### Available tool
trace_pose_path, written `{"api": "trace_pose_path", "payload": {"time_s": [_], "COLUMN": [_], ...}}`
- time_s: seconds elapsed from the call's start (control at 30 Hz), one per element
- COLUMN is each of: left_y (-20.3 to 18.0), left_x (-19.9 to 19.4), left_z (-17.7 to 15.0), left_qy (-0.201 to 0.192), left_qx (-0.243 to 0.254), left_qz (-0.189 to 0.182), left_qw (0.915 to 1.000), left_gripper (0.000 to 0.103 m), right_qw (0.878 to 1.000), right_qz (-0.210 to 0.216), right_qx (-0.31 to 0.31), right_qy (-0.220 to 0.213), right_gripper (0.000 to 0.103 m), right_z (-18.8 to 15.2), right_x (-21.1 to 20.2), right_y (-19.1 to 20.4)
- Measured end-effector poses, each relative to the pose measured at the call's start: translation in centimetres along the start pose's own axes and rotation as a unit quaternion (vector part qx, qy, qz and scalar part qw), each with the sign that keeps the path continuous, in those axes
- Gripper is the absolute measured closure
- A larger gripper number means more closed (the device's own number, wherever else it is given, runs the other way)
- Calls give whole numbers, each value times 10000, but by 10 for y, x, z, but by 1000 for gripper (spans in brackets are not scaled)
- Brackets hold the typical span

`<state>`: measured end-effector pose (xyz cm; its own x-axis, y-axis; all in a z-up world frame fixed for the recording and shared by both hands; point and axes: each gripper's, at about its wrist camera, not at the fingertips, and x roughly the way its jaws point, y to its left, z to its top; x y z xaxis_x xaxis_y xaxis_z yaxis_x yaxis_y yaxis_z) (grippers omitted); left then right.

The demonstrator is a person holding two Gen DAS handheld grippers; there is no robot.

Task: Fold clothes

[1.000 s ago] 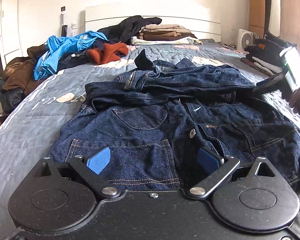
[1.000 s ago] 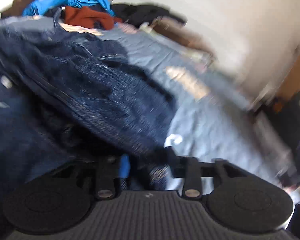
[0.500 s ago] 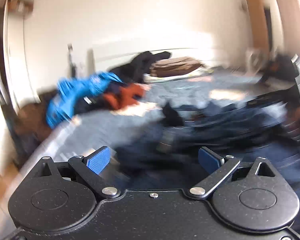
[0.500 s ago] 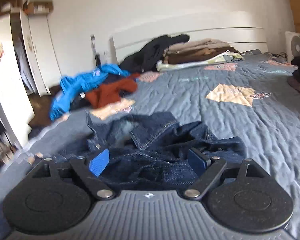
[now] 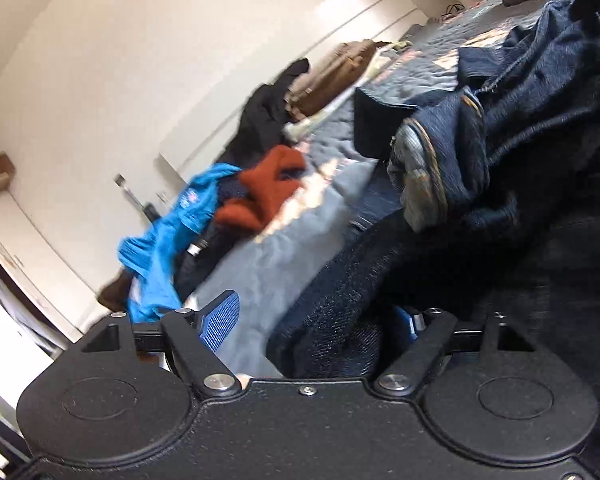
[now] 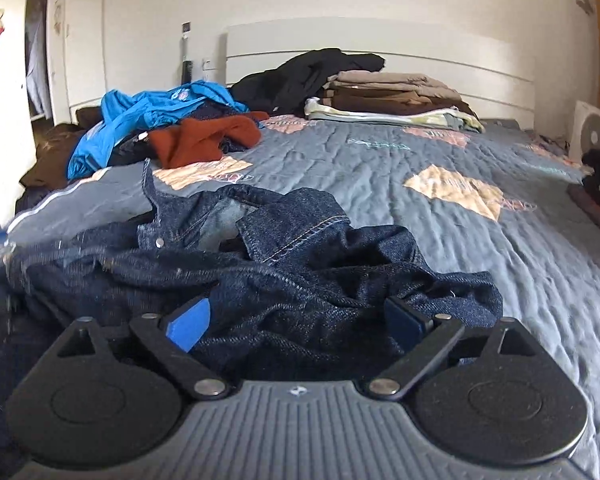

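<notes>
Dark blue denim jacket lies crumpled on grey quilted bedspread; right gripper jaws spread wide, denim bunched between them, not clamped; left gripper tilted, jaws released, jacket fold between its blue pads.

Bright daylight, motion blur (left view), fisheye

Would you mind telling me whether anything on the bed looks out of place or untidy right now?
Yes. The denim jacket lies bunched and crumpled rather than flat, between the open right gripper. Behind it, a blue garment and a rust sweater sit in a loose heap.
</notes>
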<state>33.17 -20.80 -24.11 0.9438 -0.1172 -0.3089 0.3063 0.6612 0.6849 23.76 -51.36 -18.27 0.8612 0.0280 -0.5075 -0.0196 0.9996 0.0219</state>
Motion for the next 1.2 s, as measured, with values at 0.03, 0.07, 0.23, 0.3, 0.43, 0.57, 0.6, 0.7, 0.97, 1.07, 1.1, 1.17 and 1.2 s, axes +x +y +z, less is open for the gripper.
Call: {"api": "trace_pose_path", "payload": {"time_s": [0.03, 0.07, 0.23, 0.3, 0.43, 0.57, 0.6, 0.7, 0.97, 1.07, 1.1, 1.17, 1.2], "left_y": [3, 6, 20, 24, 35, 25, 20, 16, 55, 56, 57, 58, 59], "left_x": [0, 0, 1, 0, -20, -14, -7, 12, -63, -109, -124, -154, -168], "left_z": [-2, -5, -14, -15, -16, -19, -20, -17, -3, 7, 10, 16, 19], "left_qy": [-9, -18, -2, 0, -275, -281, -190, 219, 103, 67, 55, 30, 22], "left_qx": [-18, -37, -204, -179, -175, 58, 65, -157, -639, -1373, -1616, -2097, -2334], "left_qz": [-15, -29, -161, -220, -13, 245, 275, 234, -178, -643, -797, -1103, -1260], "left_qw": [10000, 10000, 9997, 9996, 9995, 9993, 9994, 9994, 9977, 9884, 9836, 9715, 9642], "left_gripper": [25, 23, 15, 14, 15, 13, 12, 5, 8, 8, 9, 8, 8], "right_qw": [10000, 10000, 9996, 9993, 9997, 9998, 9998, 9997, 9999, 9999, 9996, 9977, 9963], "right_qz": [24, 51, 86, 91, 89, 57, 39, -45, 60, 100, 172, 309, 373], "right_qx": [-40, -24, -257, -331, -175, -128, -112, -232, -112, -21, 86, 301, 410], "right_qy": [-7, -9, 91, 117, 159, 149, 130, 104, -30, 32, 204, 514, 650], "right_gripper": [9, 9, 8, 8, 8, 8, 8, 8, 7, 7, 7, 7, 7], "right_z": [-1, -1, -10, -14, -13, -13, -13, -17, -9, -14, -18, -26, -29], "right_x": [2, 4, 15, 16, 10, 9, 9, 14, -25, -53, -61, -77, -85], "right_y": [1, 1, 6, 5, -5, -7, -7, -3, -1, 5, 8, 15, 19]}}
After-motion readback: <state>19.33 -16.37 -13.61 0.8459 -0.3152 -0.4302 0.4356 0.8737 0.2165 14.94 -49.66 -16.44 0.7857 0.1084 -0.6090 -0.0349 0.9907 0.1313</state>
